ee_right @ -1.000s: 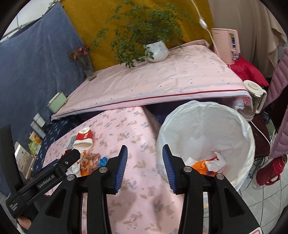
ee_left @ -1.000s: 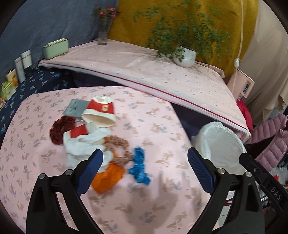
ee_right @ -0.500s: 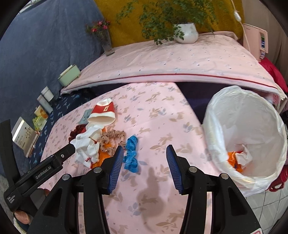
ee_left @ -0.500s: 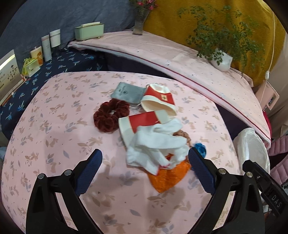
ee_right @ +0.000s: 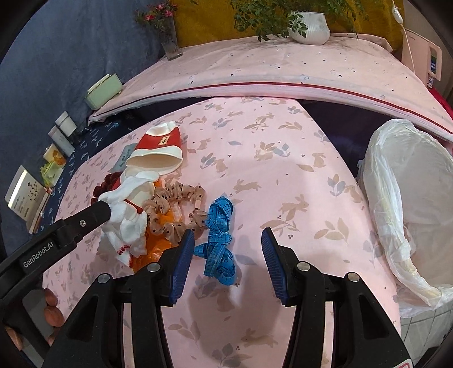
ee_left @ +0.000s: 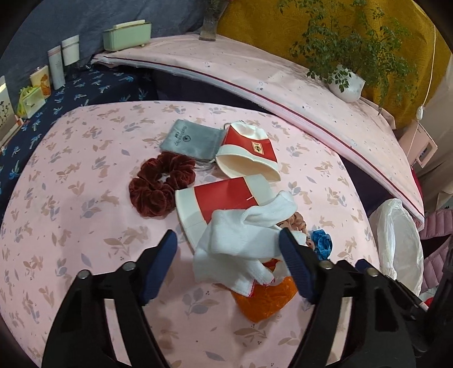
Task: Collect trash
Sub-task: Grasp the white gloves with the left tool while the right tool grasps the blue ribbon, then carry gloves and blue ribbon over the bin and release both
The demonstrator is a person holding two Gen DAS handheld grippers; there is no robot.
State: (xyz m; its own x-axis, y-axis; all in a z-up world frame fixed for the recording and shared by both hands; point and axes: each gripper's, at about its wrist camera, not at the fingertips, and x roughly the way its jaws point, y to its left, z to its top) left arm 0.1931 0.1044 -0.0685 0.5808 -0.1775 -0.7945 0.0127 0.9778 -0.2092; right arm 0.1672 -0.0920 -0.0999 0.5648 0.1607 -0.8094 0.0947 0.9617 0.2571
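Observation:
A pile lies on the pink table: a white cloth, an orange wrapper, two red-and-white paper cups, a maroon scrunchie, a brown dotted scrunchie and a blue tape measure. My left gripper is open with its jaws either side of the white cloth. My right gripper is open just above the blue tape measure. The white-lined trash bin stands at the table's right edge.
A grey pouch lies behind the scrunchie. A raised pink shelf holds a potted plant, a vase and a green box. Small containers stand on the dark blue cloth at left.
Both grippers have moved in toward the pile. The left has come down around the white cloth with narrower jaws. The right has swung from the bin to the tape measure and opened wider.

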